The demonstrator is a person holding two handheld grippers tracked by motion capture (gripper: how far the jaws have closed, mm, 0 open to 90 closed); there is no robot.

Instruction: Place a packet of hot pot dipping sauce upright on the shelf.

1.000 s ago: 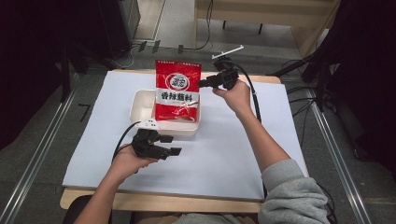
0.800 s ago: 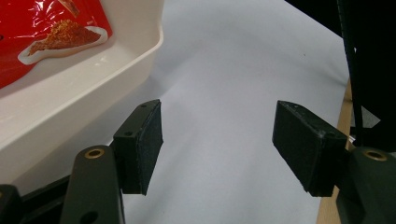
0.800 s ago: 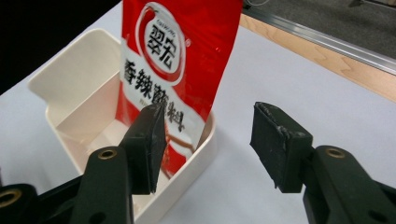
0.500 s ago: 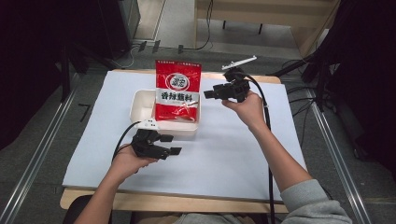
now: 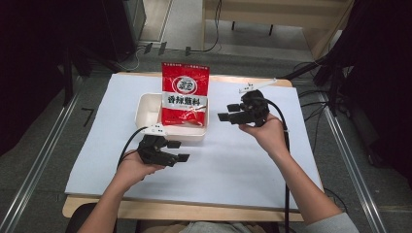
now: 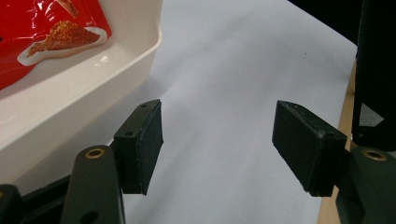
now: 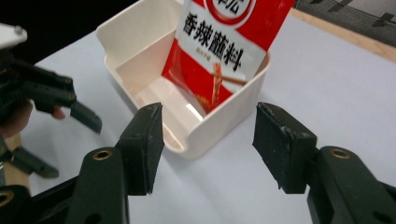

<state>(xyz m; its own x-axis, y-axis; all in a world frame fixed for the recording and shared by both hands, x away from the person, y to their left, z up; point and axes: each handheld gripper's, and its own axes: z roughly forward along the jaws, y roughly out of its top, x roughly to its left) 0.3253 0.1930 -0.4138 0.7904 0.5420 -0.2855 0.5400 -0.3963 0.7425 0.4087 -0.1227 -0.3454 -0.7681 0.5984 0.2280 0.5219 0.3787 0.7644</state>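
Observation:
A red seasoning packet (image 5: 184, 94) leans in a cream tray (image 5: 145, 114) at the middle of the white sheet. The right gripper view has the packet (image 7: 224, 51) resting against the tray's far wall (image 7: 140, 28). My left gripper (image 5: 179, 151) lies low in front of the tray, open, with nothing between its jaws. In its own view the left gripper (image 6: 217, 140) points along the tray's side (image 6: 93, 88). My right gripper (image 5: 228, 112) hovers right of the tray, open and bare; the right gripper (image 7: 208, 140) faces the tray's near corner.
A white sheet (image 5: 243, 160) covers the wooden table, whose edge (image 5: 194, 211) runs along the front. Dark floor, metal rails (image 5: 43, 160) and cables surround the table. The left hand and its gripper (image 7: 46, 100) sit at the left of the right gripper view.
My right gripper has drawn back from the packet's top, moving right and toward the near side of the table. The left gripper has stayed still.

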